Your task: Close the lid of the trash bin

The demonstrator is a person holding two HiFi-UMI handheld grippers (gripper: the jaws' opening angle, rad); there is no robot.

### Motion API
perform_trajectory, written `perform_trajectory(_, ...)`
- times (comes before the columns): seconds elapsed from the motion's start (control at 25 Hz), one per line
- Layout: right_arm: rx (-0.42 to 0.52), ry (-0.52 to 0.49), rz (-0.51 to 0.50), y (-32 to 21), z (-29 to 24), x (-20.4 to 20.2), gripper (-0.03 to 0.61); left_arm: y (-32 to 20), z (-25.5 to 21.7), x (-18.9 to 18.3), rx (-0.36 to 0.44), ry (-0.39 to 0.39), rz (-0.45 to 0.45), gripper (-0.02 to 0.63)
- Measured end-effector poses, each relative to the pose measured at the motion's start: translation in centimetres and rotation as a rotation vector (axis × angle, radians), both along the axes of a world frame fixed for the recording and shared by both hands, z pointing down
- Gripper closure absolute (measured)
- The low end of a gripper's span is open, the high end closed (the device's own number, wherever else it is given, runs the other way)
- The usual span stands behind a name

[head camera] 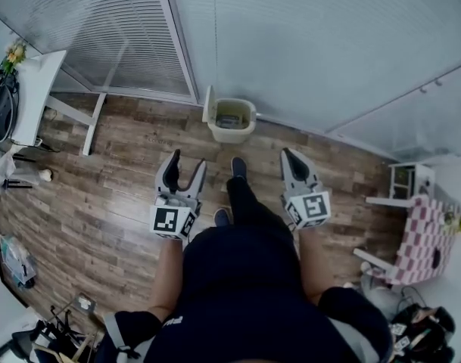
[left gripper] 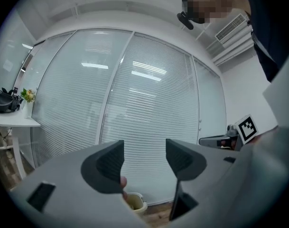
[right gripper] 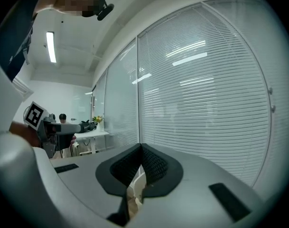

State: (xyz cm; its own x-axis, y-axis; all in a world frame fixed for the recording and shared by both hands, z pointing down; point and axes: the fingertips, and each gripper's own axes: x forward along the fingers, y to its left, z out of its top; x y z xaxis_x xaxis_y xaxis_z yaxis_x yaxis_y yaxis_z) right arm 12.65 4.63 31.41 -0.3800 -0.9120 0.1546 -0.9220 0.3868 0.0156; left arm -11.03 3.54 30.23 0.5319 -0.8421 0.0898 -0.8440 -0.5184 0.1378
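A small cream trash bin (head camera: 231,119) stands on the wood floor against the glass wall, its lid (head camera: 209,104) raised upright on its left side. My left gripper (head camera: 186,165) hangs open well short of the bin, and the bin's rim (left gripper: 134,203) shows low between its jaws. My right gripper (head camera: 289,157) is shut with nothing in it, also short of the bin. In the right gripper view a pale sliver of the bin (right gripper: 136,188) shows just below the closed jaws (right gripper: 141,161).
A glass wall with blinds (head camera: 306,44) runs behind the bin. A white desk (head camera: 33,97) stands at the left, a checkered chair (head camera: 419,237) and a small white stool (head camera: 406,181) at the right. The person's legs and shoes (head camera: 238,166) are between the grippers.
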Motion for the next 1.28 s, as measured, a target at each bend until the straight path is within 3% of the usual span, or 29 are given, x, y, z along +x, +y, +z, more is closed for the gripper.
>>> perform_trajectory(0.16, 0.030, -0.016, -0.010, -2.9, -0.4, 0.8, 0.574, -2.9, -0.1, 1.3, 0.013, -0.009, 0.009, 0.343)
perform_trajectory(0.56, -0.023, -0.048, -0.069, -8.2, 1.1, -0.8, 0.574, -9.3, 1.7, 2.5, 0.019, -0.080, -0.001, 0.344)
perform_trajectory(0.88, -0.097, -0.080, -0.070, -11.7, 6.3, -0.6, 0.574, -12.7, 7.3, 3.3, -0.058, -0.097, -0.015, 0.342)
perform_trajectory(1.16, -0.125, -0.125, -0.037, -15.2, 10.5, 1.2, 0.574, -16.1, 11.8, 4.1, -0.077, -0.197, -0.003, 0.342)
perform_trajectory(1.28, -0.111, -0.119, -0.029, -16.8, 12.6, 1.6, 0.574, -17.8, 13.4, 3.9, -0.087, -0.195, -0.015, 0.342)
